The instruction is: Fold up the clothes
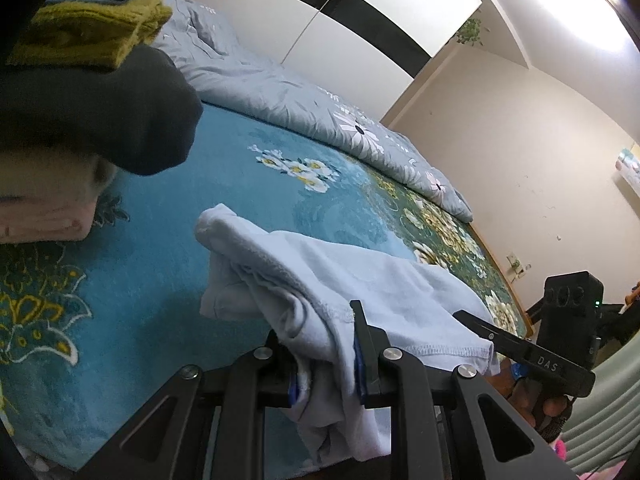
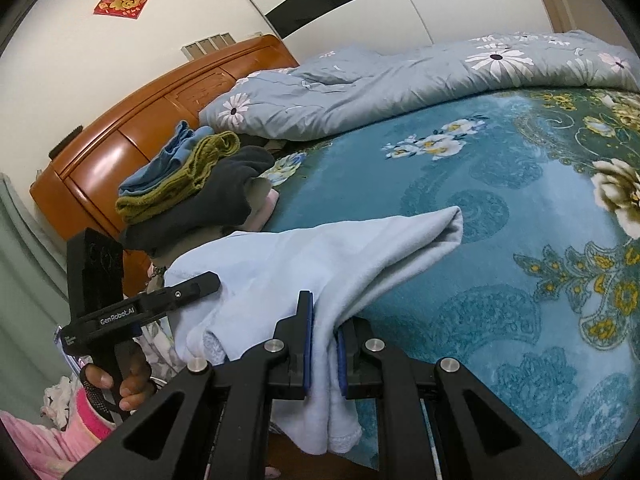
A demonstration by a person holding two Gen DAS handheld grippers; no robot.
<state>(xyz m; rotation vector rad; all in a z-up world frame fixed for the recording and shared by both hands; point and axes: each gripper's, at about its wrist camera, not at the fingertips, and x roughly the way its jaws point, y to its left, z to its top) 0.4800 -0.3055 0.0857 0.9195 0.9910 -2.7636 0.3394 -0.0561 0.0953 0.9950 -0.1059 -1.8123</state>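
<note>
pale blue garment (image 1: pixel 360 292) pinched inside both claws, left claw (image 1: pixel 326 364) and right claw (image 2: pixel 324 344).

"DAS" is printed in pale letters on the right gripper (image 1: pixel 476 322) body — and "GenRobot.AI" runs along the left gripper (image 2: pixel 208 280) body; its smaller label is illegible.

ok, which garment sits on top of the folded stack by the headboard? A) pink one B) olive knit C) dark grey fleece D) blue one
D: in the right wrist view the blue garment lies on top of the olive knit, with the dark grey fleece under both.
</note>
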